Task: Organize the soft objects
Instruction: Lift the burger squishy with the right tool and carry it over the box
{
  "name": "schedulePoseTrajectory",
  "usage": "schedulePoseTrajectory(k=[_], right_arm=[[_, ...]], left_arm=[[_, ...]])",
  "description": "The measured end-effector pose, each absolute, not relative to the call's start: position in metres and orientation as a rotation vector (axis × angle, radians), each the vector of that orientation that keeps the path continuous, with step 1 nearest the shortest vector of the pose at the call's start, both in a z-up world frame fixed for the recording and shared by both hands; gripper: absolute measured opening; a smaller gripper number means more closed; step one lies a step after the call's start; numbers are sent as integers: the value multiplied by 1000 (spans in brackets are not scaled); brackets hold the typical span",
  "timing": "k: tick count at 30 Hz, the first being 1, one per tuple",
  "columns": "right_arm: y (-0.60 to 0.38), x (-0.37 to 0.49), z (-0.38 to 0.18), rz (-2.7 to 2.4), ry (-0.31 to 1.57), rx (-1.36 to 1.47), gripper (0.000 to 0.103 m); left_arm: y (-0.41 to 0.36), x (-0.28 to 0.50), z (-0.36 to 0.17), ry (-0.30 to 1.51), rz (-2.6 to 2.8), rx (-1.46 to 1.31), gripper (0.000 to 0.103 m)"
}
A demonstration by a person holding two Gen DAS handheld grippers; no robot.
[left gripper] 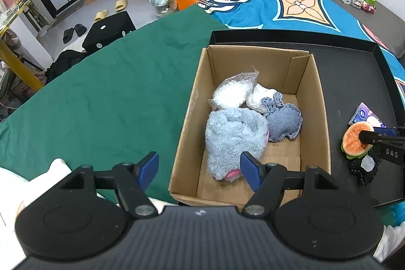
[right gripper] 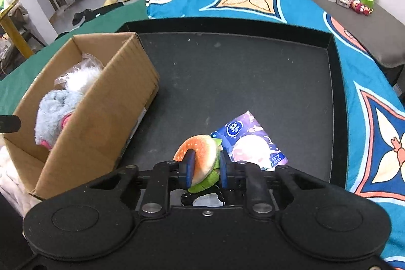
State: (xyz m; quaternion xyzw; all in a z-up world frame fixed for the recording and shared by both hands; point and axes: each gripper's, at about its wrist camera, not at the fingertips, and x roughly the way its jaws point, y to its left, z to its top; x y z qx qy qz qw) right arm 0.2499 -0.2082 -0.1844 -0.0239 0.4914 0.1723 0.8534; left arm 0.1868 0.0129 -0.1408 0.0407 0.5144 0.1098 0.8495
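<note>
Black tray (right gripper: 336, 92): only right view shows pinched burger (right gripper: 202, 156)

- One cardboard box (left gripper: 192, 103), open at the top.
- Four soft things in the box: one fluffy blue plush (left gripper: 233, 138), one denim heart (left gripper: 283, 123), one clear bag of white beads (left gripper: 231, 92), one white pouch (left gripper: 258, 98).
- One black tray (right gripper: 336, 82).
- Three things on the tray: one burger toy (right gripper: 202, 156), one tissue pack (right gripper: 250, 143) at its 2 o'clock, one black and white soft thing (left gripper: 364, 168), partly hidden.
- Two grippers: left gripper (left gripper: 199, 170), right gripper (right gripper: 206, 168).
</note>
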Motion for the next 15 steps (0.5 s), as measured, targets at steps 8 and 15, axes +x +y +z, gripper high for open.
schedulePoseTrajectory(k=[8,15], right_arm=[[-216,243,-161,358,982,-2,20],[-223,245,-140,347,928,33,20]], left_arm=[[18,180,-134,1071,234,74,70],[26,173,-128,1053,233,62,70]])
